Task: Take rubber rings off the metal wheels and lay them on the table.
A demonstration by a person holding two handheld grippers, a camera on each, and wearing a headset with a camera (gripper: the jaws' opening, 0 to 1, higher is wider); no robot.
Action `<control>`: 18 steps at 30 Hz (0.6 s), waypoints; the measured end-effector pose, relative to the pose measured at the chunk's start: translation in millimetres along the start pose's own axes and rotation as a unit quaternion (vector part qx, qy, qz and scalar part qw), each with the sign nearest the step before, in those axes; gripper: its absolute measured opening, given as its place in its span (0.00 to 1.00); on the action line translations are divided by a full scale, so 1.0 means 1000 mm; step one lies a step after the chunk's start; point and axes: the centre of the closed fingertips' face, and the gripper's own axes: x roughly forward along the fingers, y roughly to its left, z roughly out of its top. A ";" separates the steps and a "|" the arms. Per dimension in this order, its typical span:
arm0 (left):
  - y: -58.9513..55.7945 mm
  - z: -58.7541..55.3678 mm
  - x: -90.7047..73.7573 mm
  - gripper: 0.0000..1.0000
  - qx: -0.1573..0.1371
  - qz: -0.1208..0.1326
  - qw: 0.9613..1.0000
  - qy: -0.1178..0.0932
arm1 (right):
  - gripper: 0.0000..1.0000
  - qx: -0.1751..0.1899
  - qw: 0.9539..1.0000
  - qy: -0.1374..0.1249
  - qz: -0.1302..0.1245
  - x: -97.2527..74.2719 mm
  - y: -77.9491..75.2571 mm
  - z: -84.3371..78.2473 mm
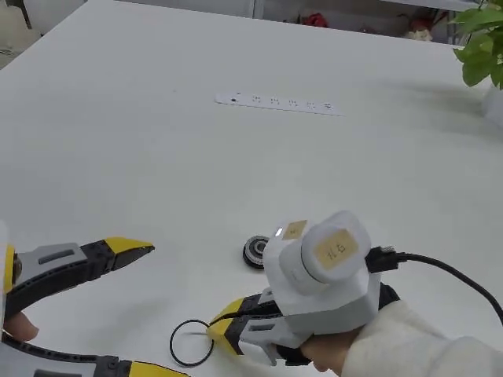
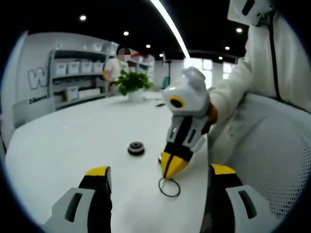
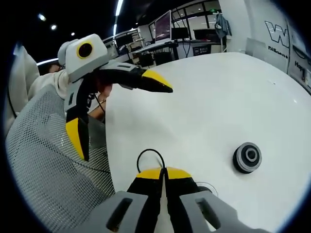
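- Rubber ring is off the metal wheel and lies flat on the surface, near the wheel.
- Right tongs are closed, pinching the ring's edge; release seems all that's left for it.
- Left tongs gape wide, empty.
- Whether the wheel's dark rim holds another ring, I cannot tell.
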 end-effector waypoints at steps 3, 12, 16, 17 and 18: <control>0.000 -0.001 0.000 0.84 0.000 -0.001 1.000 0.002 | 0.00 -0.012 1.000 0.006 0.002 0.002 0.003 -0.002; -0.001 -0.001 0.000 0.83 0.002 0.001 1.000 0.004 | 0.00 -0.030 0.999 0.016 0.007 0.005 0.008 -0.006; -0.001 -0.001 0.000 0.83 0.002 0.002 1.000 0.005 | 0.00 -0.028 0.999 0.015 0.008 0.005 0.008 -0.006; -0.001 -0.001 0.000 0.83 0.002 0.002 1.000 0.005 | 0.00 -0.028 0.999 0.015 0.007 0.005 0.008 -0.006; -0.001 -0.001 0.000 0.83 0.003 0.001 1.000 0.005 | 0.00 -0.028 0.999 0.015 0.007 0.005 0.008 -0.006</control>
